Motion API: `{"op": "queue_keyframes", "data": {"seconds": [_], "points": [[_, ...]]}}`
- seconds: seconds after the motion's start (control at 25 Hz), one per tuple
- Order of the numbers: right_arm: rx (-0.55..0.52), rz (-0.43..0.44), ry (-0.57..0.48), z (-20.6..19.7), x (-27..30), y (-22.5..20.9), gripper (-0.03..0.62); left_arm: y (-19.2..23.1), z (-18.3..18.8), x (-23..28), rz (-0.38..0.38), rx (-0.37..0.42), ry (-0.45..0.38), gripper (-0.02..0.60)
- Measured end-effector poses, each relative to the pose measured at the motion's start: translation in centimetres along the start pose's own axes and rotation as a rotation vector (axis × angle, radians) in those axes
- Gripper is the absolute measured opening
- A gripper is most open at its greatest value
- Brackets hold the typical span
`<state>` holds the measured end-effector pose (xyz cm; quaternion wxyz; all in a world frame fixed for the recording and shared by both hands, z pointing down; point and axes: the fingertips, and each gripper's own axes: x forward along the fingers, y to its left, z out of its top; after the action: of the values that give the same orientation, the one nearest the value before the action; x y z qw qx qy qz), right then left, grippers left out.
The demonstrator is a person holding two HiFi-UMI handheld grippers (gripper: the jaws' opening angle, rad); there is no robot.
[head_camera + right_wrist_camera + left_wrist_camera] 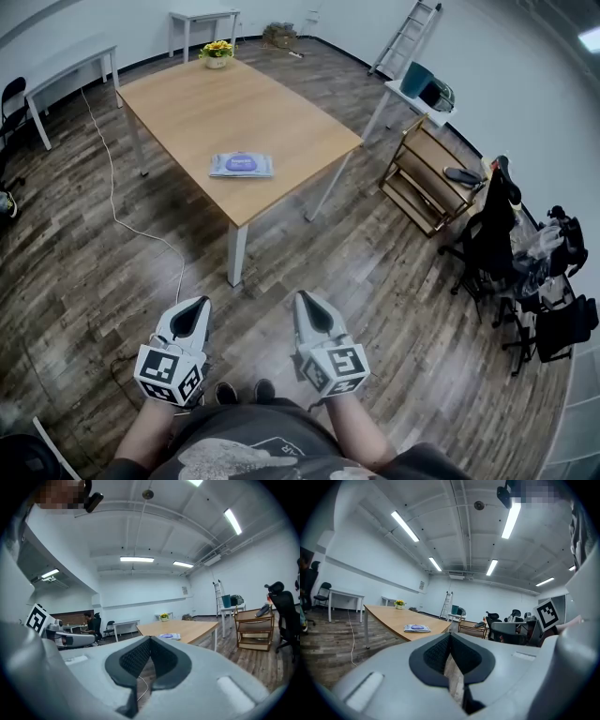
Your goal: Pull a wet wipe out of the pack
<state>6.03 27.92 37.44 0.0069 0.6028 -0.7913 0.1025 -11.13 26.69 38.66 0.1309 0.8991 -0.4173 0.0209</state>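
Note:
The wet wipe pack [242,165], pale with a purple lid patch, lies flat near the front edge of the wooden table [281,117]. It also shows small in the left gripper view as the pack [417,628] and in the right gripper view as the pack [169,636]. My left gripper [197,307] and right gripper [307,302] are held close to my body, well short of the table, over the floor. Both point roughly level toward the table. Each has its jaws shut with nothing between them.
A flower pot [217,53] stands at the table's far end. A white cable [117,211] trails over the floor left of the table. A wooden shelf [424,178] and office chairs [492,234] stand to the right, a ladder [405,36] leans on the far wall.

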Motion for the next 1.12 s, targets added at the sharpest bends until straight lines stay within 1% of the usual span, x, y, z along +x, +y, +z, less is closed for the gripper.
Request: {"op": "queue_keyframes", "data": {"seconds": [0.08, 0.2, 0.24, 0.28, 0.4, 0.44, 0.6, 0.68, 0.8, 0.96, 1.12], "points": [[0.003, -0.007, -0.003, 0.0, 0.1, 0.2, -0.009, 0.5, -0.1, -0.2, 0.010, 0.041, 0.006, 0.018], [-0.010, -0.009, -0.011, -0.1, 0.2, 0.9, -0.009, 0.8, -0.2, -0.4, 0.016, 0.164, 0.007, 0.018], [-0.017, -0.010, -0.014, -0.1, 0.3, 1.1, -0.009, 0.9, -0.3, -0.5, 0.012, 0.179, 0.003, 0.018], [-0.023, -0.013, -0.017, -0.2, 0.5, 1.3, -0.009, 1.1, -0.4, -0.5, 0.009, 0.171, 0.000, 0.018], [-0.029, -0.030, -0.016, -0.4, 0.7, 1.3, -0.009, 2.1, -0.7, -0.4, 0.018, 0.099, -0.005, 0.018], [-0.032, -0.037, -0.010, -0.6, 0.9, 1.1, -0.009, 2.4, -0.7, -0.3, 0.027, 0.086, -0.005, 0.018], [-0.030, -0.052, 0.015, -1.4, 2.2, 0.2, -0.009, 3.6, -1.3, 0.5, 0.054, 0.083, 0.020, 0.018], [0.001, -0.032, 0.023, -1.9, 3.3, -0.2, -0.009, 4.0, -1.6, 1.0, 0.067, 0.085, 0.030, 0.018], [0.039, 0.003, 0.024, -2.1, 5.7, -0.7, -0.009, 5.1, -1.3, 2.2, 0.090, 0.073, 0.022, 0.018], [0.043, 0.037, 0.021, -1.2, 9.3, -2.1, -0.009, 6.4, -0.3, 5.0, 0.115, 0.067, 0.017, 0.018], [0.067, 0.031, 0.023, -0.4, 12.7, -4.9, -0.009, 7.7, 0.7, 8.7, 0.143, 0.041, 0.017, 0.018]]}}
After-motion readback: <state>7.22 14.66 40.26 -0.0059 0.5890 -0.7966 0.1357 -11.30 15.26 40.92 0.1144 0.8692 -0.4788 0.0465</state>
